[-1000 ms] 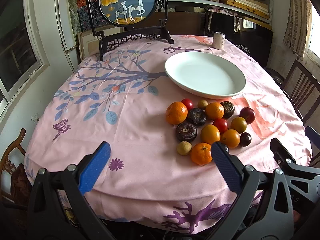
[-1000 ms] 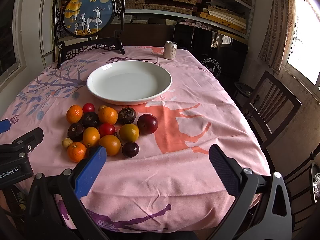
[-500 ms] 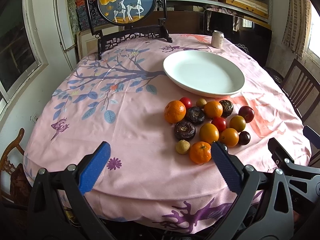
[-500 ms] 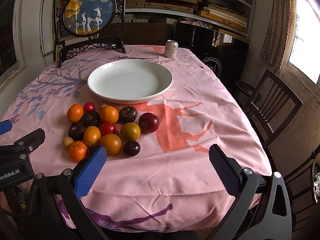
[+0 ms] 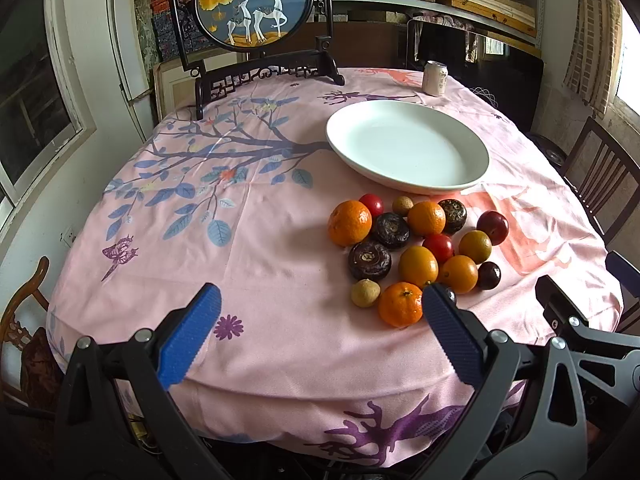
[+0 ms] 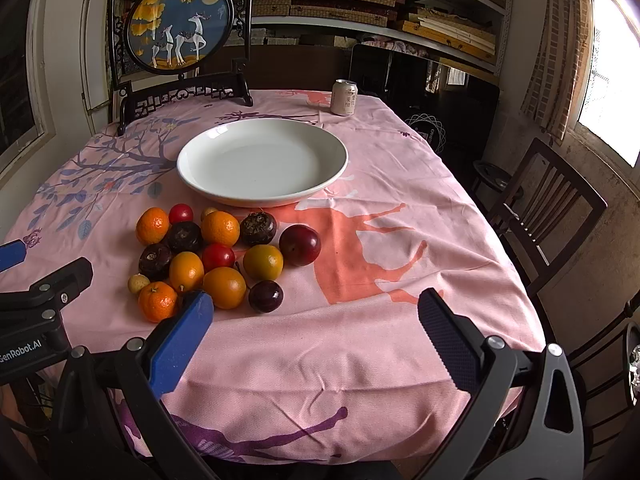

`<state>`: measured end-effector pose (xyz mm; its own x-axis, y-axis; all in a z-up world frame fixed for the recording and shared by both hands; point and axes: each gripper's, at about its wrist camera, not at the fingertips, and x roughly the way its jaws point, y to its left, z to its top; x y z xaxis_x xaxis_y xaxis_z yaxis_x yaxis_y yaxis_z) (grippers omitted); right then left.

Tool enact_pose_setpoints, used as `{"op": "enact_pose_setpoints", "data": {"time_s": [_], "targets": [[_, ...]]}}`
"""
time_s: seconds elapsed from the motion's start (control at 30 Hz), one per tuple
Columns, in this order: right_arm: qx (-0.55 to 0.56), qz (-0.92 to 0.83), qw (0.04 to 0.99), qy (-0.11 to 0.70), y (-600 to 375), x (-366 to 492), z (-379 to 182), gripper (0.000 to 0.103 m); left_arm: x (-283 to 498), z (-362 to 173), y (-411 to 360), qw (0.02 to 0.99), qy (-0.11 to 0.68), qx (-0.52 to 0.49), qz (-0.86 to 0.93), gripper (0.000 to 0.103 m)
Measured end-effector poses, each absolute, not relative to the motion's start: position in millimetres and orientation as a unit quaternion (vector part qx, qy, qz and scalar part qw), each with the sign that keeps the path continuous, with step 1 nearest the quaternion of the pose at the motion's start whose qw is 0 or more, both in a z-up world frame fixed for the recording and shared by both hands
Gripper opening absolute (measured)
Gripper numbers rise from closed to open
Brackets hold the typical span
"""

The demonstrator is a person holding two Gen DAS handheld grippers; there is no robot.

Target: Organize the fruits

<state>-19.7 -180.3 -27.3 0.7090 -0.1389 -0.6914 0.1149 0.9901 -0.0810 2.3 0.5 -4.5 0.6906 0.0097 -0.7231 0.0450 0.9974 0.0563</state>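
Fruit heaped beside a bare white plate, both tools spread wide and holding nothing.

Left wrist view: left tool (image 5: 320,320) at the bottom of the frame, blue pads far apart, gripping nothing, low over the near edge of the pink-clothed counter (image 5: 260,240); fruit pile (image 5: 416,252) right of centre, with a mandarin (image 5: 401,305) just beside the right pad; white plate (image 5: 408,146) above the pile, upper right; drink can (image 5: 435,78) beyond it. Right wrist view: right tool (image 6: 316,322) along the bottom, fully parted, gripping nothing; fruit pile (image 6: 216,256) left of centre, dark plum (image 6: 265,296) nearest; white plate (image 6: 262,160) above; drink can (image 6: 344,97) near the top; deer screen (image 6: 180,24) upper left.
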Motion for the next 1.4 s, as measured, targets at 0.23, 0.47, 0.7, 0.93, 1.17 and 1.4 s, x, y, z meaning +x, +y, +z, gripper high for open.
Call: {"op": "enact_pose_setpoints", "data": {"time_s": [0.23,0.47,0.7,0.93,1.17,1.4], "targets": [[-0.015,-0.069,0.924,0.375,-180.5,-19.9,-27.7,0.102,2.4,-4.4,0.7,0.919,0.394,0.035,-0.01,0.101],[-0.016,-0.068,0.924,0.375,-180.1,-20.0,-28.0,0.102,2.1,-4.2,0.9,0.918,0.394,0.035,-0.011,0.101],[-0.016,-0.069,0.924,0.376,-179.6,-19.8,-28.4,0.102,1.5,-4.6,1.3,0.918,0.395,0.035,-0.011,0.101],[-0.016,-0.069,0.924,0.376,-179.3,-19.9,-28.5,0.102,1.5,-4.4,1.1,0.918,0.394,0.035,-0.011,0.101],[-0.016,-0.069,0.924,0.376,-178.9,-19.6,-29.0,0.102,1.2,-7.0,0.0,0.917,0.396,0.038,-0.014,0.101],[-0.01,-0.051,0.924,0.379,-179.8,-18.5,-32.7,0.102,4.5,-8.4,6.0,0.916,0.4,0.039,-0.008,0.101]]}}
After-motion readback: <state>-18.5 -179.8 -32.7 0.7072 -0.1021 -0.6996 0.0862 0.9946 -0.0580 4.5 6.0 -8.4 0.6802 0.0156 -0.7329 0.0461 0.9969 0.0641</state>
